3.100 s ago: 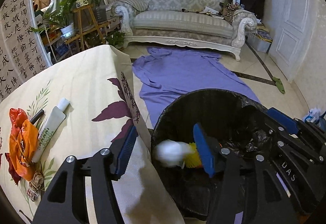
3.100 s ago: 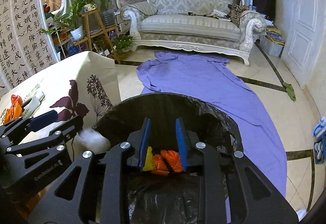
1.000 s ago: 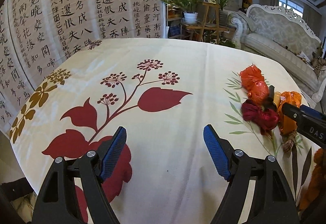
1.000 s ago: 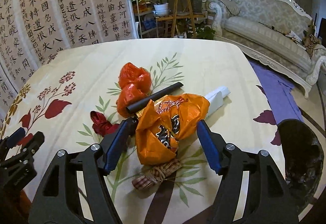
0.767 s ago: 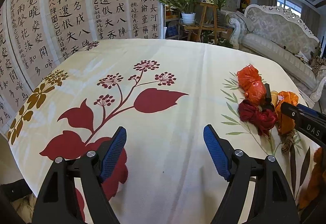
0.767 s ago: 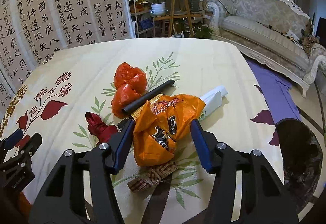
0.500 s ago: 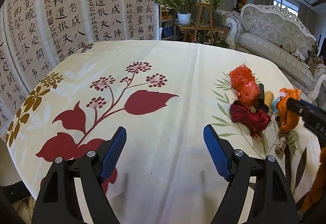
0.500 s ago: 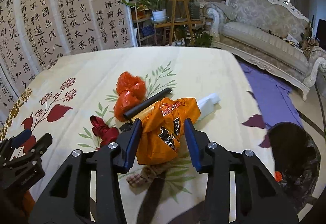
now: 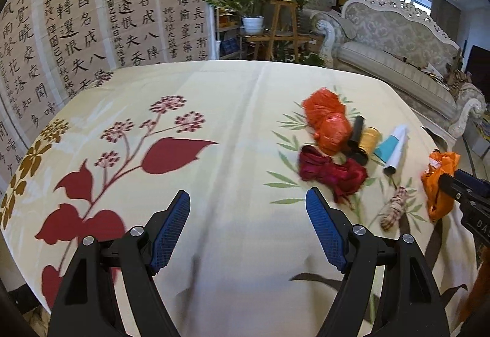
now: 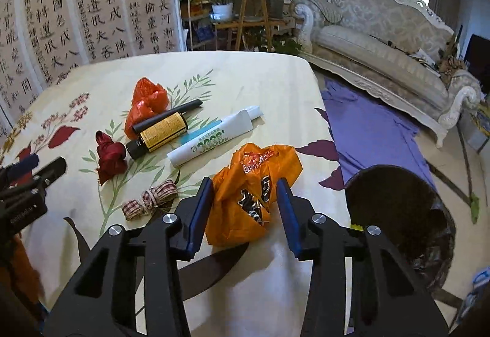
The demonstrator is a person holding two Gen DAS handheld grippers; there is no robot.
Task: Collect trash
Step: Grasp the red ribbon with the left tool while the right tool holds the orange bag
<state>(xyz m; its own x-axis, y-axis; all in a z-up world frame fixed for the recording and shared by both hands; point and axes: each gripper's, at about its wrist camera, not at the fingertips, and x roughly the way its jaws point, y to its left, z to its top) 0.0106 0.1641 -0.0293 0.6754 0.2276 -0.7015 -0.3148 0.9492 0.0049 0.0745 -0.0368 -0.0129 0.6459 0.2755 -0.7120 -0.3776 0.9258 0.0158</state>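
Note:
My right gripper is shut on an orange plastic bag and holds it off the table near its right edge; the bag also shows in the left wrist view. My left gripper is open and empty over the floral tablecloth. On the table lie a red-orange bag, a dark red crumpled wrap, a black and yellow bottle, a white tube and a checked ribbon bundle. The black-lined trash bin stands on the floor to the right of the table.
A purple cloth lies on the floor beyond the bin. A white sofa stands behind it. A calligraphy screen and a plant stand stand behind the table.
My right gripper has closed on the orange bag and lifted it away from the pile toward the right, uncovering the bottle and tube. My left gripper has stayed open over the cloth.

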